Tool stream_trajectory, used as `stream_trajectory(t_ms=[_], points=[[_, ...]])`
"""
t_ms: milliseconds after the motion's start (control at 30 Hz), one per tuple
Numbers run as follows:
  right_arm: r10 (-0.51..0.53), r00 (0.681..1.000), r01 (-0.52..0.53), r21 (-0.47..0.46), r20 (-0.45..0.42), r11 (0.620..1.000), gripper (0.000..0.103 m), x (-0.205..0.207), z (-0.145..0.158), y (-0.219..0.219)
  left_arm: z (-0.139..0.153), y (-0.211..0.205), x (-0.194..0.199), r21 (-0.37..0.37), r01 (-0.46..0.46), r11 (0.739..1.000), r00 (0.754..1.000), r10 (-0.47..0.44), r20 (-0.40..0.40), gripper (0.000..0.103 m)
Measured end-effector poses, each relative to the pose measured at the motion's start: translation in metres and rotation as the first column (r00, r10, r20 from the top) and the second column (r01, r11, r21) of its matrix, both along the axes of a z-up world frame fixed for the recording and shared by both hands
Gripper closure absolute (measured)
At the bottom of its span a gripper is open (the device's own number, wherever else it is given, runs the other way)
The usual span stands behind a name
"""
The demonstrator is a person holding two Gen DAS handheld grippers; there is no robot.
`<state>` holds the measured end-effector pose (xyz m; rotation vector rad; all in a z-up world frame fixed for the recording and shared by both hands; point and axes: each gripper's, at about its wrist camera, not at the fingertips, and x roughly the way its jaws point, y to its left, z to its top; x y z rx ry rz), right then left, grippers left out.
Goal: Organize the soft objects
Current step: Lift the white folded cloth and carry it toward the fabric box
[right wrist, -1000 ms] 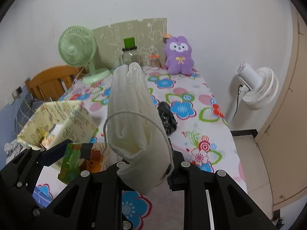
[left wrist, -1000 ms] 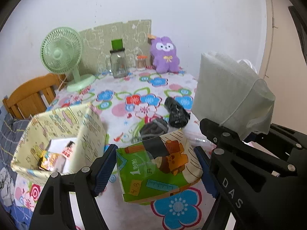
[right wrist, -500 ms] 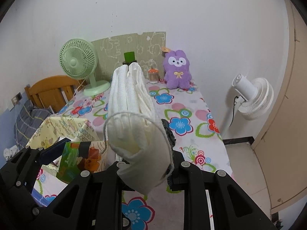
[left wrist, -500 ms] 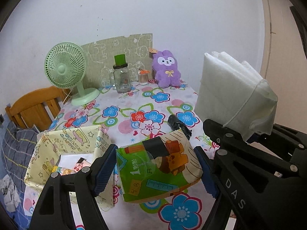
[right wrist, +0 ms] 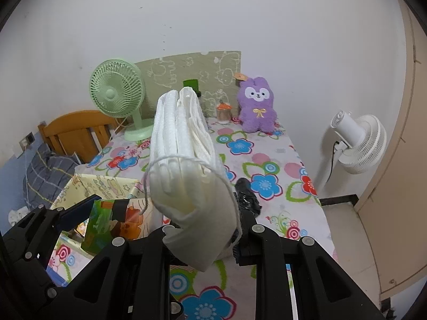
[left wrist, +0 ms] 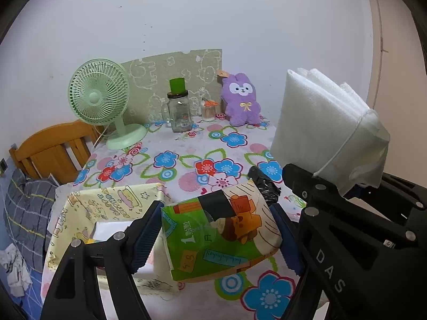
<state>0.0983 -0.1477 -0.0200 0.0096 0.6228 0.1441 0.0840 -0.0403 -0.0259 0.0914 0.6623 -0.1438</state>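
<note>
My left gripper (left wrist: 217,233) is shut on a green and orange tissue pack (left wrist: 221,229) and holds it above the floral table, beside the yellow patterned box (left wrist: 112,208). My right gripper (right wrist: 198,236) is shut on a stack of white face masks (right wrist: 186,165), held upright in the air; the stack also shows in the left wrist view (left wrist: 325,133). The tissue pack shows in the right wrist view (right wrist: 114,221) at lower left. A black crumpled soft item (right wrist: 246,194) lies on the table behind the masks.
A purple plush rabbit (left wrist: 241,104), a glass jar with a green lid (left wrist: 178,112), a small toothpick jar (left wrist: 208,110) and a green desk fan (left wrist: 98,96) stand at the table's far edge. A wooden chair (left wrist: 53,149) is left. A white floor fan (right wrist: 355,141) stands right.
Both grippers have risen and pulled back from the table with their loads. The box and the table items now sit lower and farther in view.
</note>
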Motion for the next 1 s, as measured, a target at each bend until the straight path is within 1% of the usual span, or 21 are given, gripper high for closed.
stream_trajectory(t_ms=[400, 1000], points=[[0.036, 0.999, -0.036, -0.007, -0.007, 0.999, 0.079, 0.017, 0.001, 0.035, 0.001, 0.034, 0.015, -0.005, -0.043, 0.999, 0.999, 0.043, -0.004, 0.022], [0.113, 0.993, -0.112, 0.015, -0.029, 0.994, 0.079, 0.043, -0.003, 0.092, -0.002, 0.091, 0.032, 0.000, -0.110, 0.994, 0.994, 0.110, -0.014, 0.022]])
